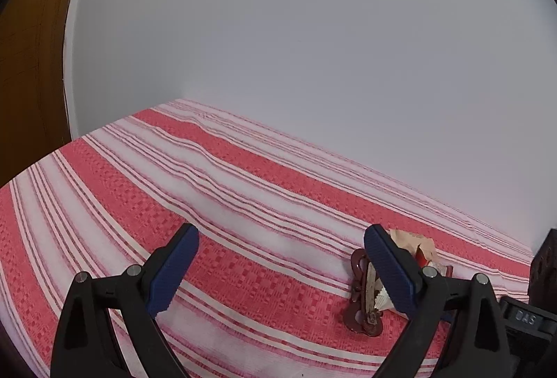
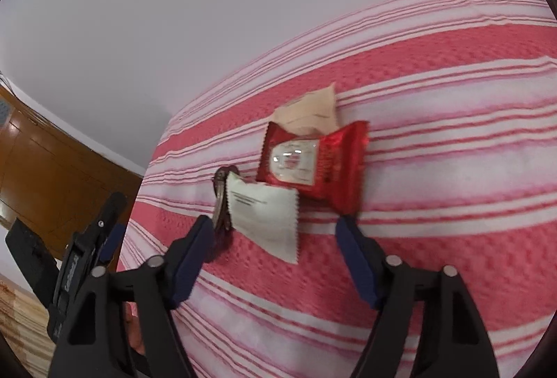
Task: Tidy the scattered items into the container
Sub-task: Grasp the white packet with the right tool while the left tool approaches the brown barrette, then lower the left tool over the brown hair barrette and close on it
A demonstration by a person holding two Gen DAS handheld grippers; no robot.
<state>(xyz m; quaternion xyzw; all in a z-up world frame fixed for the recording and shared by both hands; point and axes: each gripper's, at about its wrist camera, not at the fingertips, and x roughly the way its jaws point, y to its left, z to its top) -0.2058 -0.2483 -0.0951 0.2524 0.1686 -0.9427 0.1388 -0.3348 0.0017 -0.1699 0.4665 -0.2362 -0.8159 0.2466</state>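
Observation:
Several small items lie in a cluster on the red and white striped cloth (image 2: 452, 169). A red snack packet (image 2: 313, 162) overlaps a beige packet (image 2: 310, 110) behind it. A white sachet (image 2: 268, 218) partly covers a brown hair clip (image 2: 221, 200). My right gripper (image 2: 275, 223) is open just above the cloth, with the sachet lying between its fingertips and not pressed. My left gripper (image 1: 282, 238) is open with only cloth in its middle. The hair clip (image 1: 362, 294) lies just inside its right finger, which hides most of the beige packet (image 1: 410, 238).
A white wall rises straight behind the cloth's far edge. Brown wooden panelling (image 1: 31, 82) stands to the left. A dark perforated object (image 1: 546, 256) shows at the right edge of the left wrist view. In the right wrist view the left gripper's body (image 2: 87, 256) is at lower left.

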